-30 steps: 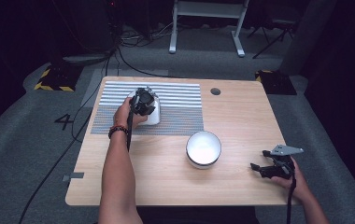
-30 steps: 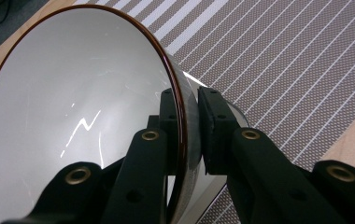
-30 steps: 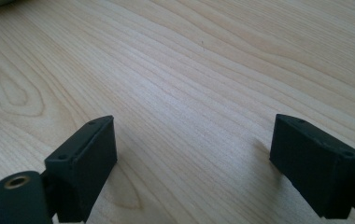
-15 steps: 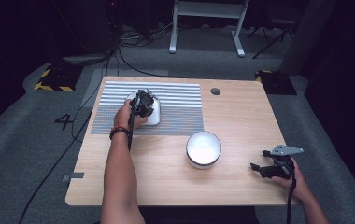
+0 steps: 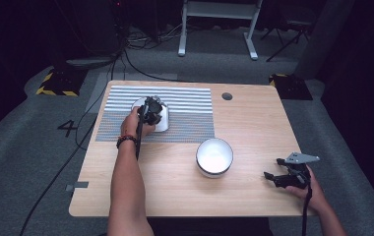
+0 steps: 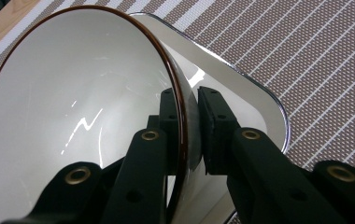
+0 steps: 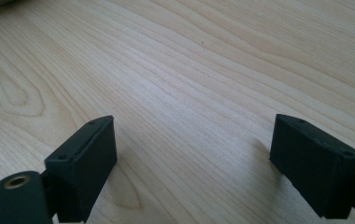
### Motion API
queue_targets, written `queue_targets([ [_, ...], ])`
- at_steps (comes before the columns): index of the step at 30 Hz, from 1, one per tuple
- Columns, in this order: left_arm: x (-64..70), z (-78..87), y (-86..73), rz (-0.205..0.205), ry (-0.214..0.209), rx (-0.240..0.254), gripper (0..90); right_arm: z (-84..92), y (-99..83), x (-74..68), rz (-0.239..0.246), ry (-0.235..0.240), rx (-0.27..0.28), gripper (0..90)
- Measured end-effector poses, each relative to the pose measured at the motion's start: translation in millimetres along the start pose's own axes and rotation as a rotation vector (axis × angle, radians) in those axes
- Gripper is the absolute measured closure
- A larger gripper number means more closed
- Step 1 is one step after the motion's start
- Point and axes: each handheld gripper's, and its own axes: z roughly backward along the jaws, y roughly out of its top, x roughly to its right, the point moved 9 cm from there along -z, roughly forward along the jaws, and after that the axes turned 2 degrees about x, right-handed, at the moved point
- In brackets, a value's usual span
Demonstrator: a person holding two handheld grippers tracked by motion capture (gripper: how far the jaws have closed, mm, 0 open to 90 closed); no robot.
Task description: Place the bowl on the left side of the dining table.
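White bowl [image 6: 73, 116], tilted over a plate [image 6: 264, 116] on the striped mat [image 5: 185, 118] far left on the counter [image 5: 254, 123], is clamped at its rim by the left gripper [image 6: 192, 121] fingers, so lift it slowly and level while the right gripper [image 7: 194, 154] fingers rest apart, near right.

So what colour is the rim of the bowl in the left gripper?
Dark brown rim, clearest in the left gripper view.

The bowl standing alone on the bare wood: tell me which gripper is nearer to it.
Right. The right gripper rests open on the table beside that bowl; the left gripper is farther back over the striped mat, clamped on another bowl's rim.
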Motion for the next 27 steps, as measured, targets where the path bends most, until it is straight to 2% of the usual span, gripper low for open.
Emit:
queue_targets([
  [2, 1.9, -1.2, -0.4, 0.003, -0.003, -0.004, 80.1, 0.1, -0.1, -0.1, -0.001, 0.0, -0.001, 14.8],
  [5, 2.0, -3.8, 0.3, 0.006, 0.014, 0.001, 80.2, 0.2, -0.1, -0.3, -0.004, 0.0, -0.001, 14.8],
  [7, 3.0, -5.7, -1.1, -0.001, 0.007, -0.01, 80.4, 0.2, -0.1, -0.2, -0.003, 0.0, -0.001, 14.8],
  [8, 5.6, -6.5, -2.3, 0.014, -0.002, -0.019, 80.4, 0.2, -0.1, -0.3, -0.004, 0.0, -0.001, 14.8],
  [10, 7.5, -9.1, -3.3, 0.007, 0.012, -0.021, 80.5, 0.2, -0.1, -0.3, -0.004, 0.0, -0.001, 14.8],
  [12, 7.0, -11.7, -1.6, -0.01, 0.02, 0.0, 80.0, 0.2, -0.1, -0.3, -0.004, -0.001, -0.001, 14.8],
  [14, 7.1, -13.0, -2.1, -0.005, 0.011, 0.01, 79.1, 0.2, -0.2, -0.3, -0.004, -0.001, -0.001, 14.8],
  [17, 7.6, -12.0, -3.8, 0.02, 0.002, 0.006, 78.6, 0.2, -0.1, -0.3, -0.004, -0.001, 0.0, 14.8],
  [22, 5.6, -10.8, -5.2, 0.036, -0.017, 0.007, 73.1, 0.2, -0.2, -0.3, -0.004, -0.001, -0.001, 14.8],
  [24, 5.8, -10.2, -7.1, 0.061, -0.009, -0.003, 71.0, 0.2, -0.1, -0.3, -0.004, -0.001, -0.001, 14.8],
  [25, 3.5, -10.8, -6.0, 0.048, -0.005, 0.008, 69.8, 0.2, -0.1, -0.2, -0.004, -0.001, -0.001, 14.8],
  [27, 1.4, -10.0, -7.3, 0.057, 0.001, 0.0, 67.5, 0.2, -0.2, -0.3, -0.004, 0.0, -0.001, 14.8],
])
